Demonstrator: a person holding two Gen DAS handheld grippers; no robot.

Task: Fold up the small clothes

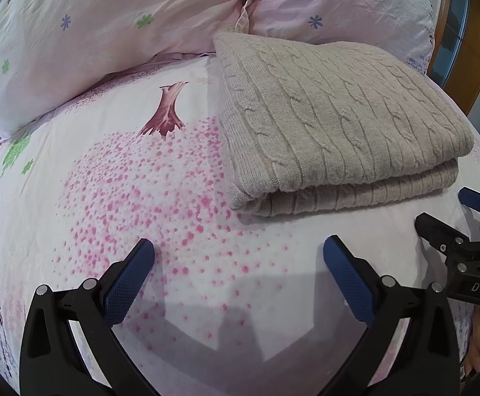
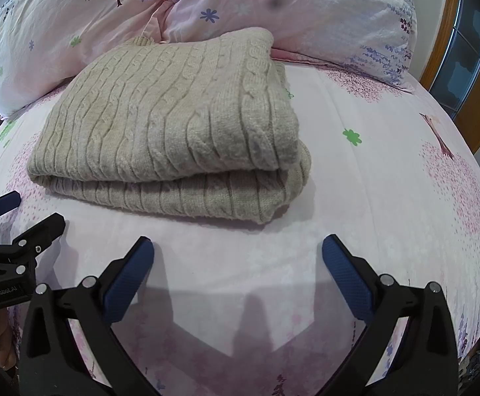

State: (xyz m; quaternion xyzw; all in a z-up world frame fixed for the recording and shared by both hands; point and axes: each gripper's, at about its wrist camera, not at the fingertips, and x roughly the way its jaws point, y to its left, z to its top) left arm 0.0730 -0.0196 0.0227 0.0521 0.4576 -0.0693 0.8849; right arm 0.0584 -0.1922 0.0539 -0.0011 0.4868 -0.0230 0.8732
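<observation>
A beige cable-knit sweater (image 1: 332, 125) lies folded in a thick rectangle on the bed; it also shows in the right wrist view (image 2: 174, 132). My left gripper (image 1: 238, 247) is open and empty, a short way in front of the sweater's near left corner. My right gripper (image 2: 238, 247) is open and empty, in front of the sweater's near fold. Each gripper shows at the edge of the other's view: the right gripper (image 1: 444, 211) and the left gripper (image 2: 32, 211), both with jaws apart.
The bed sheet (image 1: 141, 214) is white with pink blossom and tree prints. Two pink floral pillows (image 1: 108, 33) (image 2: 305, 10) lie behind the sweater. A wooden frame (image 2: 451, 33) stands at the far right.
</observation>
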